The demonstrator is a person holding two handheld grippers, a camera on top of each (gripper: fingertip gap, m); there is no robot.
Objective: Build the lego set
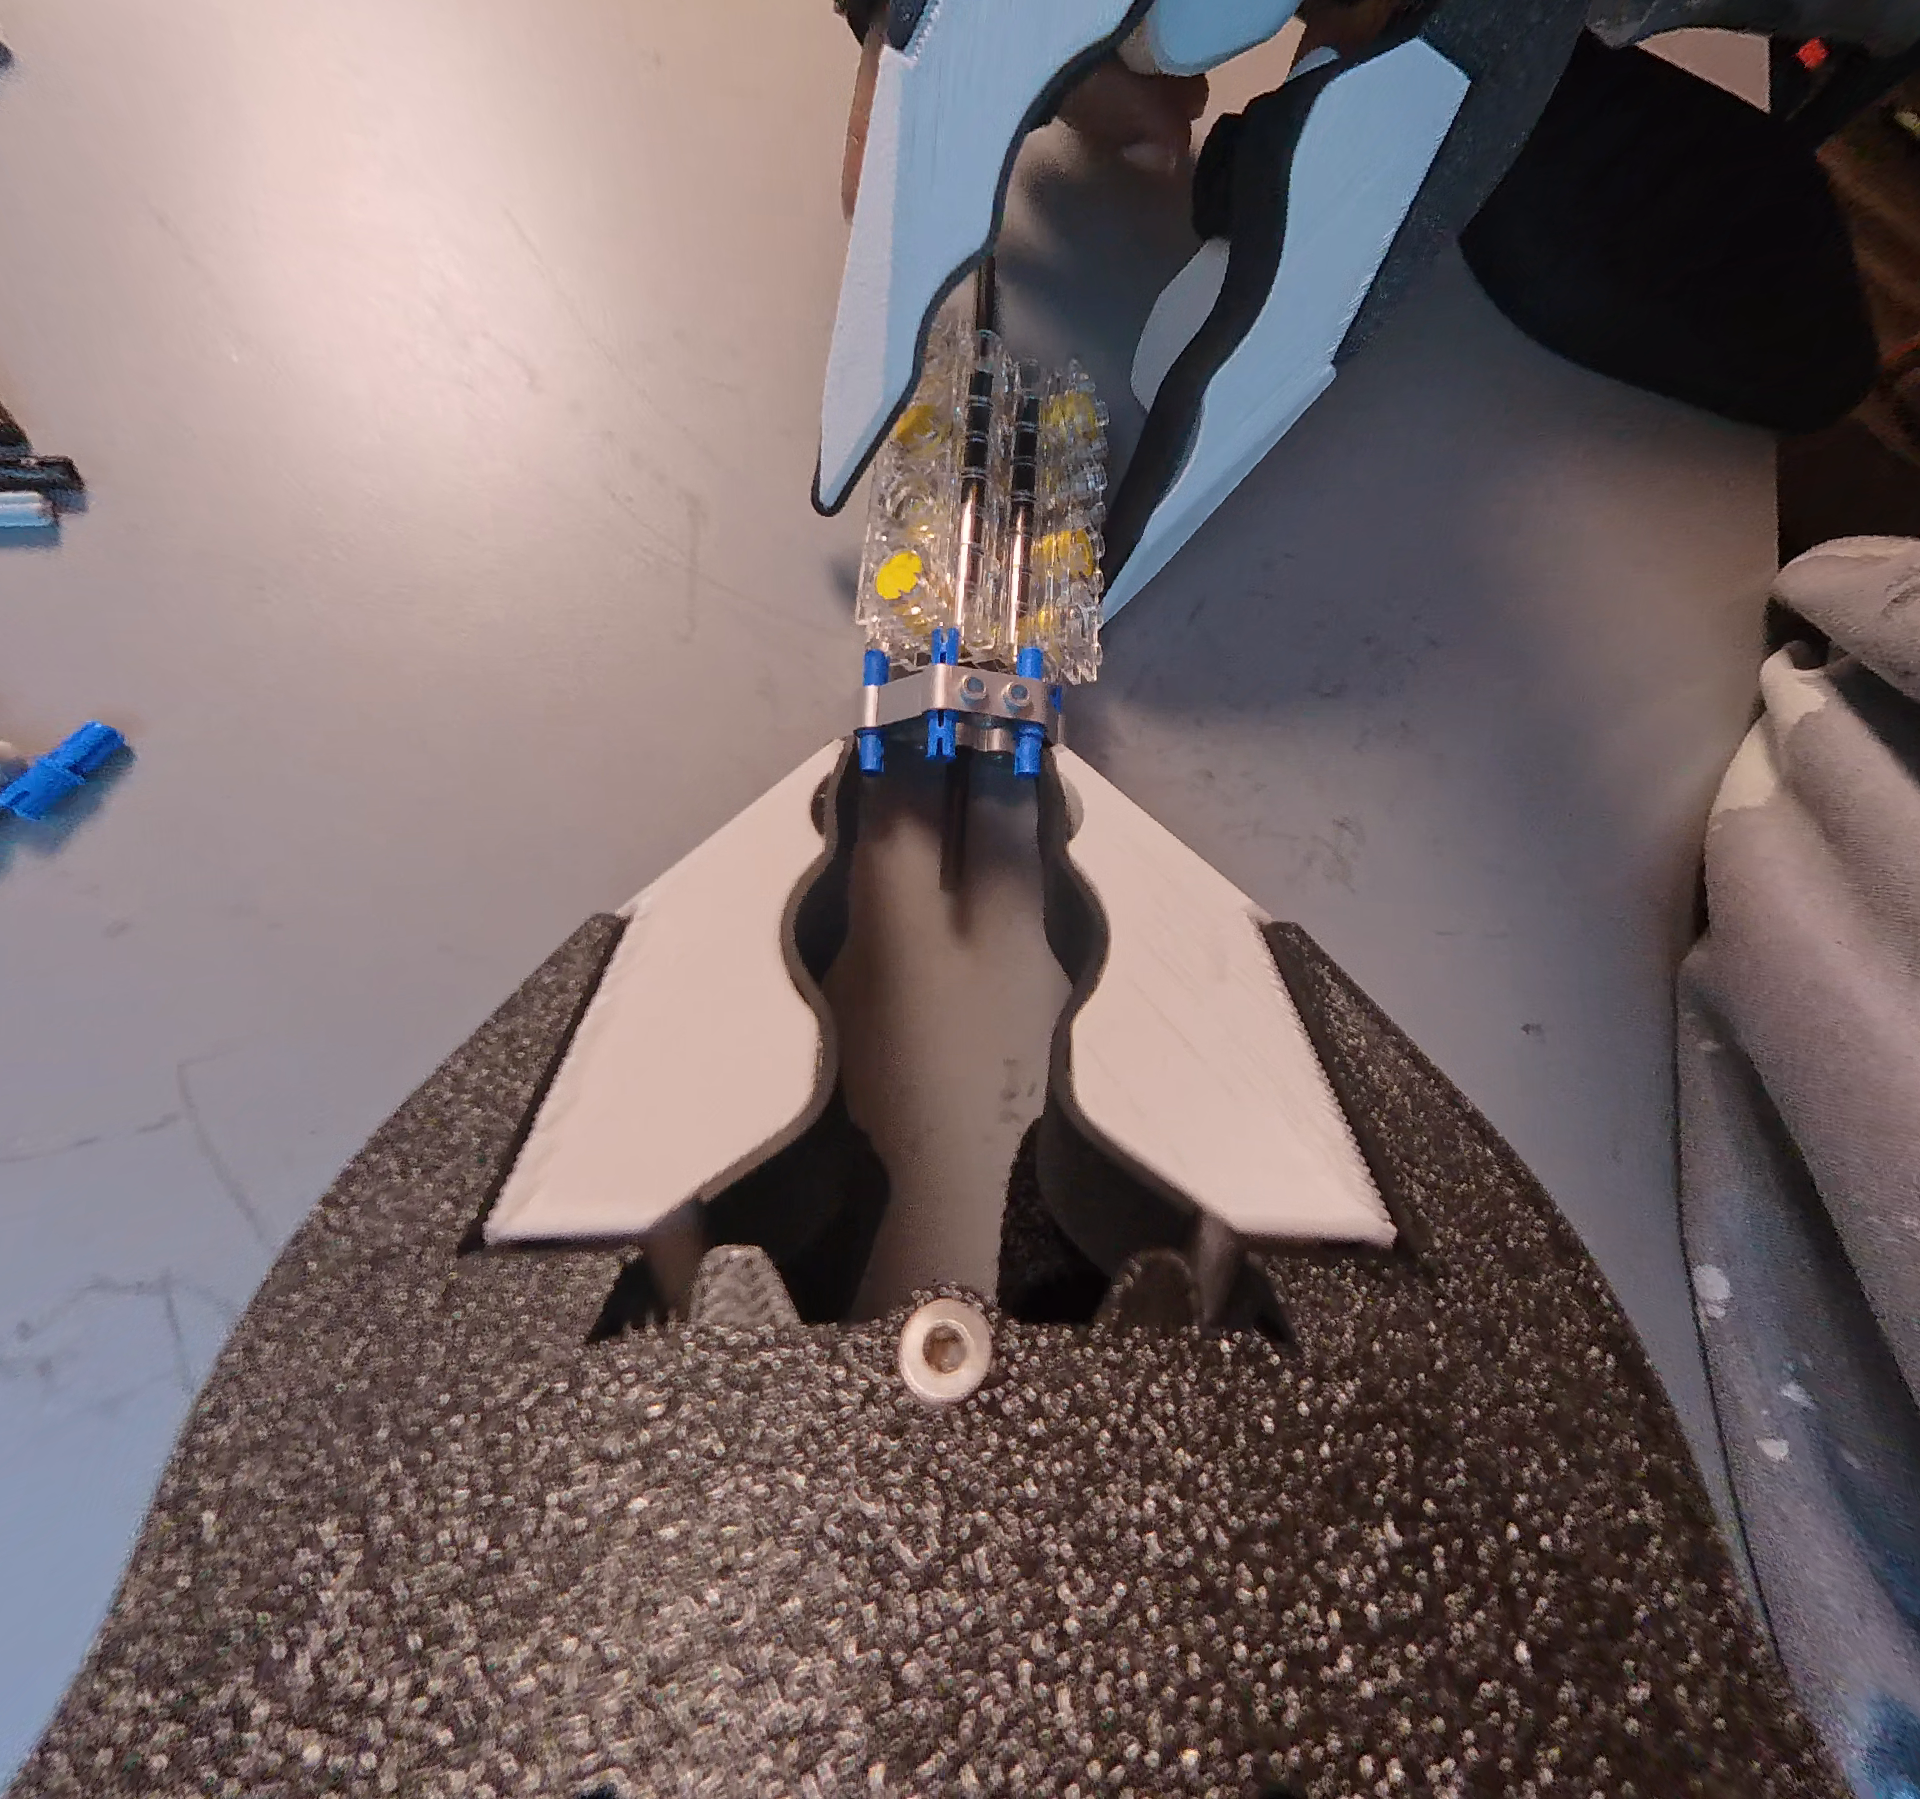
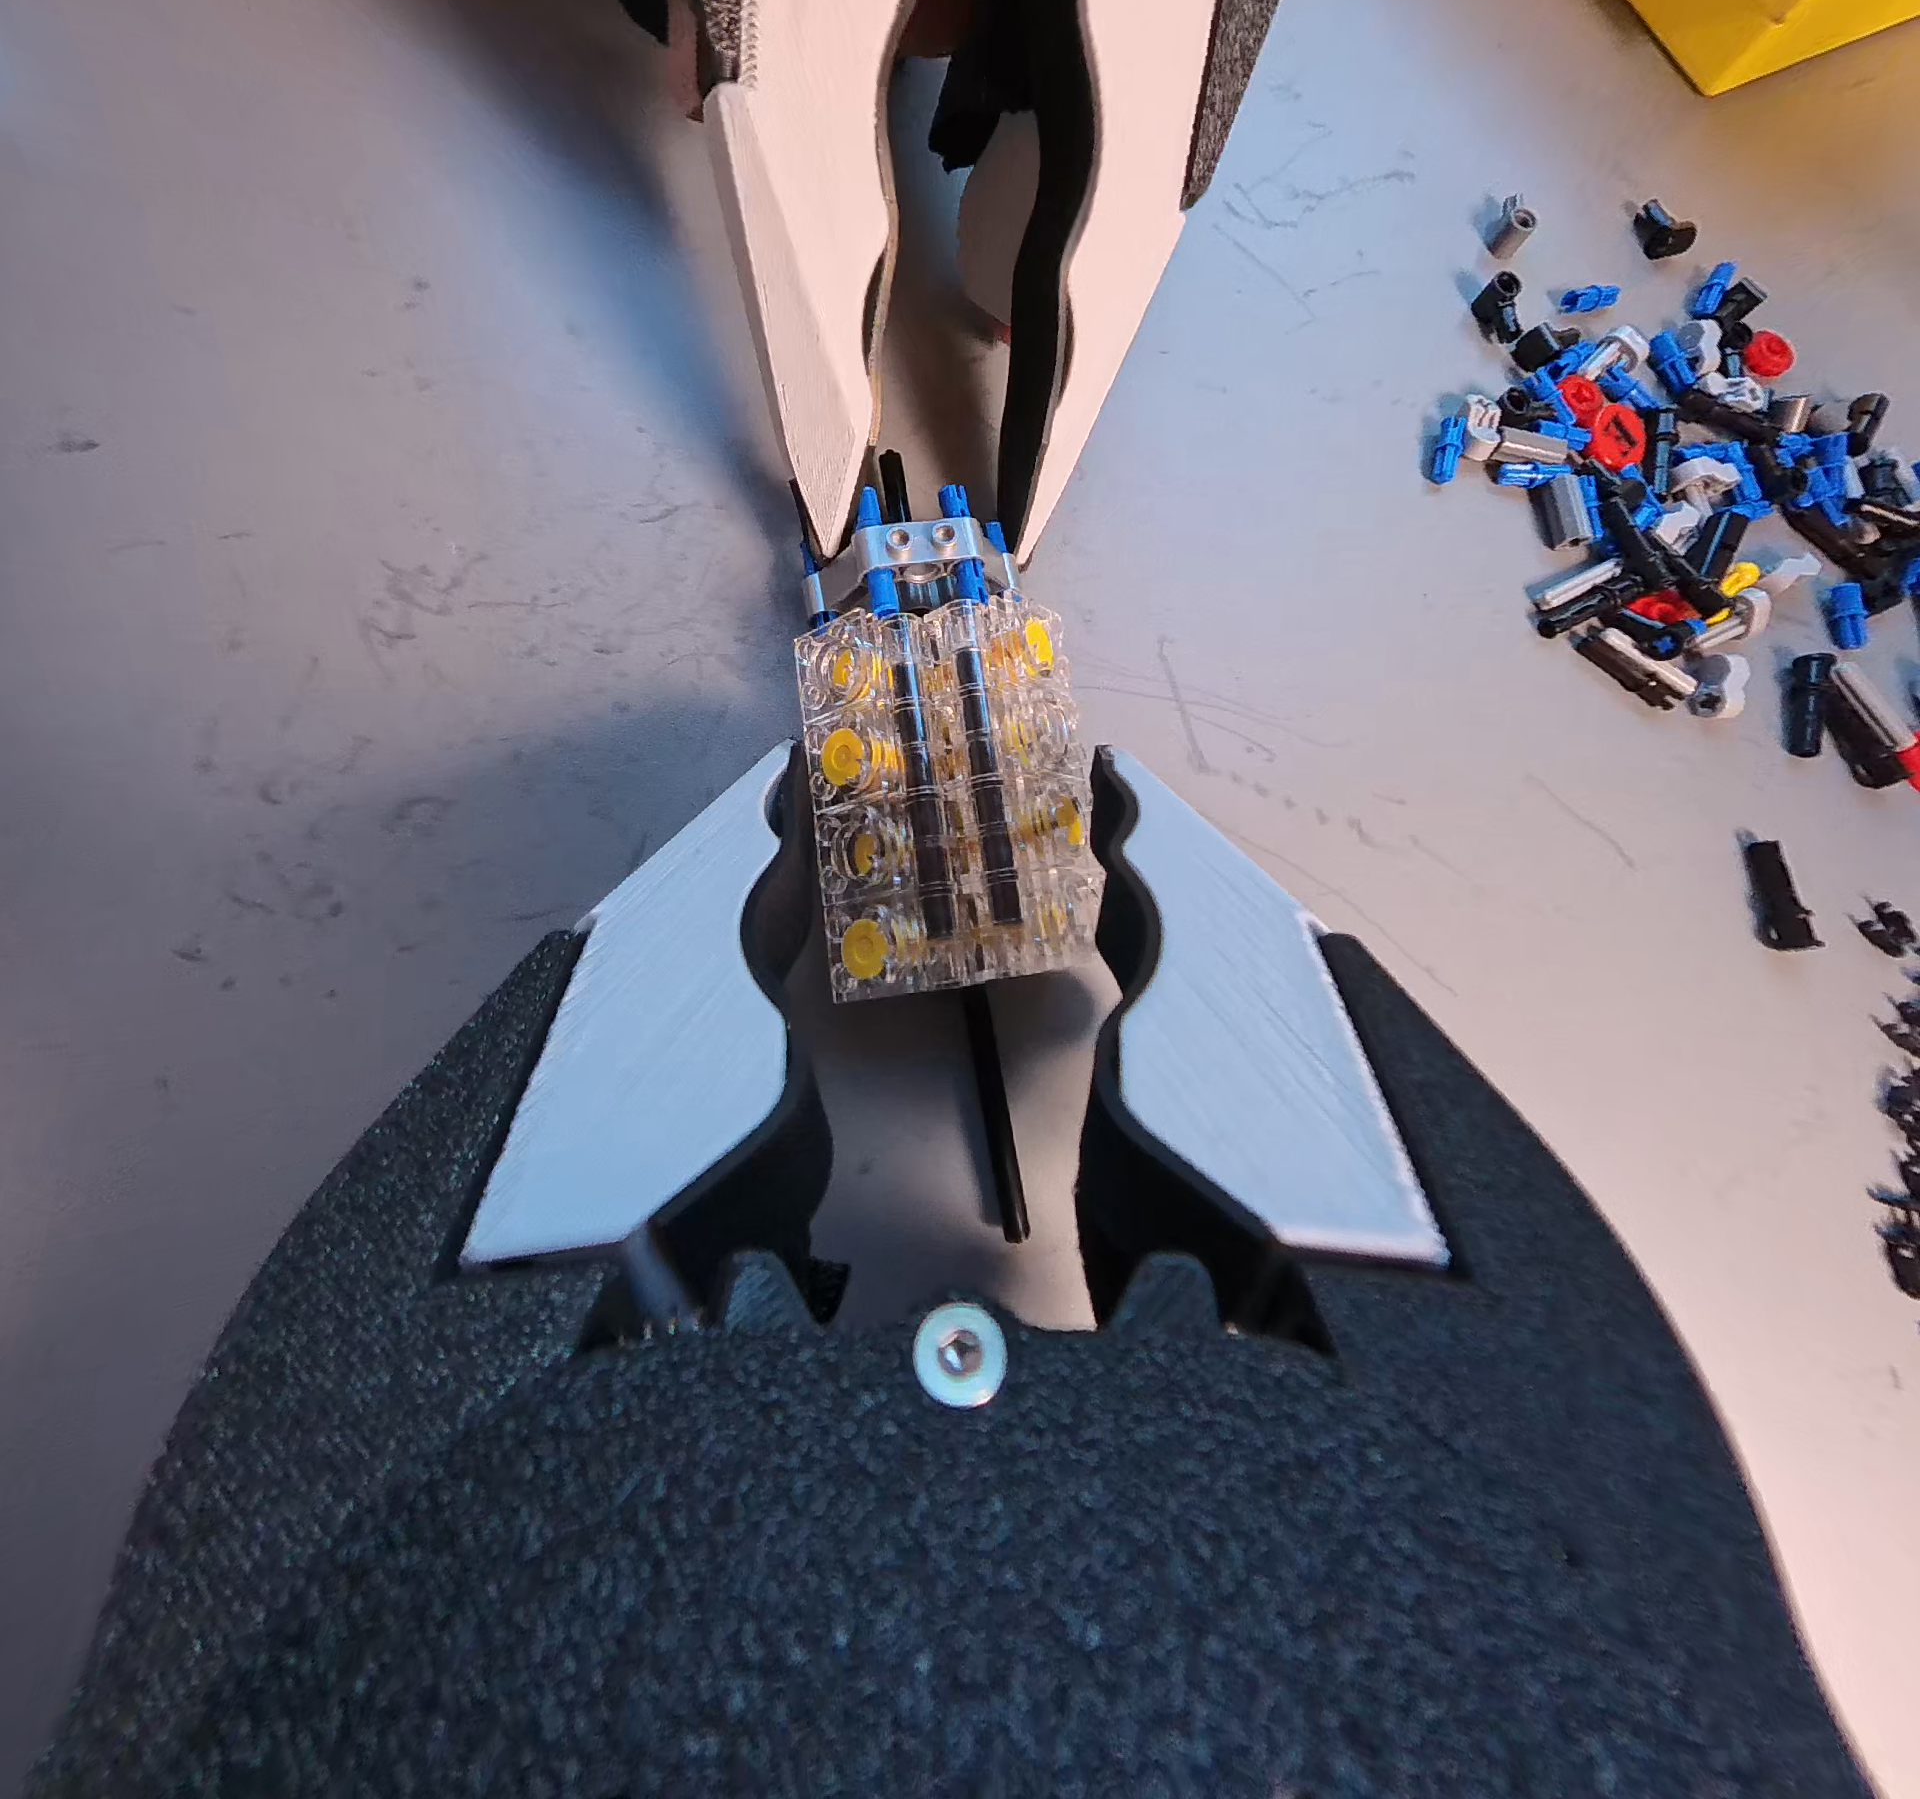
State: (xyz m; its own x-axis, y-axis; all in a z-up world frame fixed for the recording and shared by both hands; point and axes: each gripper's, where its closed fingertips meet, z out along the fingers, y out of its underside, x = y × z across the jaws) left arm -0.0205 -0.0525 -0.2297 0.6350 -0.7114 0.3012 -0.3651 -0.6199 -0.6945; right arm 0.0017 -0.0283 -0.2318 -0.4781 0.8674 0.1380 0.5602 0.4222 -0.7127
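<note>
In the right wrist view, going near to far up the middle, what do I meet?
Right gripper → clear brick block with yellow studs between its fingers → grey connector with blue pins → left gripper, closed on that connector end.

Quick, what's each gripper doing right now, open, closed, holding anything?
Left gripper: shut on the grey-and-blue end of the brick assembly.
Right gripper: shut on the assembly's clear block end.
</note>
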